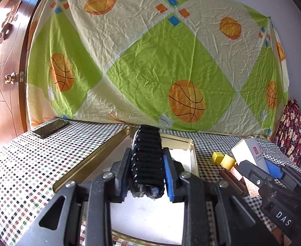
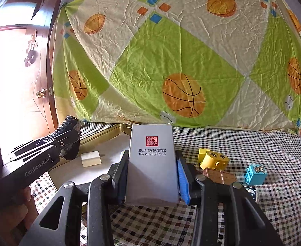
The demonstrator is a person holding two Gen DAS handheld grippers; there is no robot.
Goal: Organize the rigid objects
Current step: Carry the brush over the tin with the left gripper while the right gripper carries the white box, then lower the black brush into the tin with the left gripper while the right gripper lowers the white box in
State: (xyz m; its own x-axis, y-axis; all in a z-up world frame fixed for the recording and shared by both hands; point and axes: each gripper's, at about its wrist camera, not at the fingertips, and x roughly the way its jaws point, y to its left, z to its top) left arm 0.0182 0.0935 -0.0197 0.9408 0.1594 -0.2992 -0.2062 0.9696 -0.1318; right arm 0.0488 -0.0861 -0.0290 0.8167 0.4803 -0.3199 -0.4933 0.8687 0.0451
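Left claw: the left claw (image 1: pixel 147 176) was closed on a black ribbed object (image 1: pixel 147 157), which stood up between its pads; what the object was could not be told.
Right claw: the right claw (image 2: pixel 152 176) was clamped on a white carton (image 2: pixel 152 164) printed "The Oriental Club", held upright above the checked cloth.
Gold tray: the gold tray (image 1: pixel 89 164) lay on the desk (image 1: pixel 27 164) directly below the left claw, its floor pale; in the right wrist view a small cream block (image 2: pixel 91 158) already rested inside it.
Loose pieces: to the right of the tray, on the cloth, lay a yellow toy block (image 2: pixel 213 160), a brown slab (image 2: pixel 219 176) just in front of it, and a blue stud brick (image 2: pixel 255 174) a little further right.
Phone: a dark phone (image 1: pixel 51 128) lay at the far left edge of the desk, well apart from the tray.
Backdrop: a green and cream sheet (image 1: pixel 150 61) with basketball prints hung behind the desk; a wooden door (image 1: pixel 5 71) stood to the left.
Step in hand: both claws appeared to be carrying items toward the tray, with the left one already over it.
Next move: probably lowering the black object onto the tray floor clear of the cream block, then releasing; the carton would need bringing left over the rim.
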